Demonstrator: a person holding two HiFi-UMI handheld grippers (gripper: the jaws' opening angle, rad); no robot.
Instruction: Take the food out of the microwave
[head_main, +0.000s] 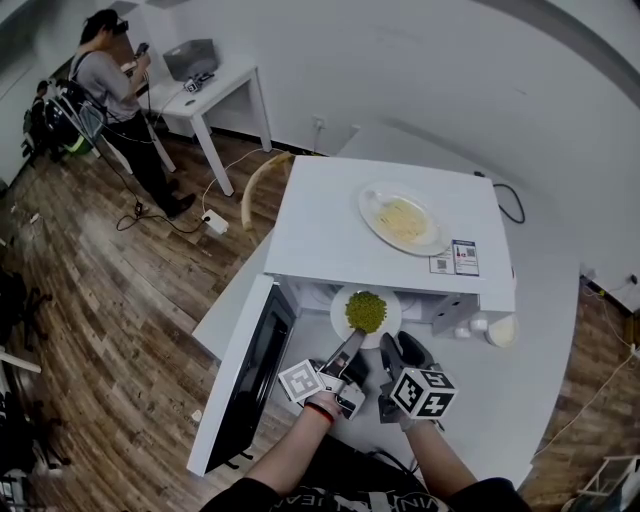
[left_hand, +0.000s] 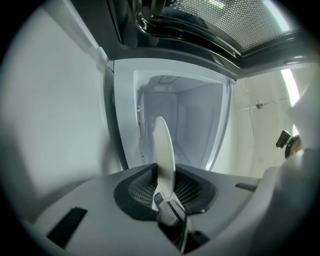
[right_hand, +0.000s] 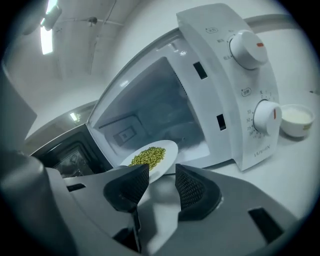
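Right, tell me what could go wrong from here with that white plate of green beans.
1. The left gripper pinches the round white plate by one rim edge only, while the right gripper stands open beside it. The plate could tilt and spill the loose green beans.
2. The plate hangs at the mouth of the white microwave, with the open microwave door close on its left. A sideways swing might clip it.

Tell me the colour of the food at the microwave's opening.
Yellowish green food; clearest in the right gripper view.
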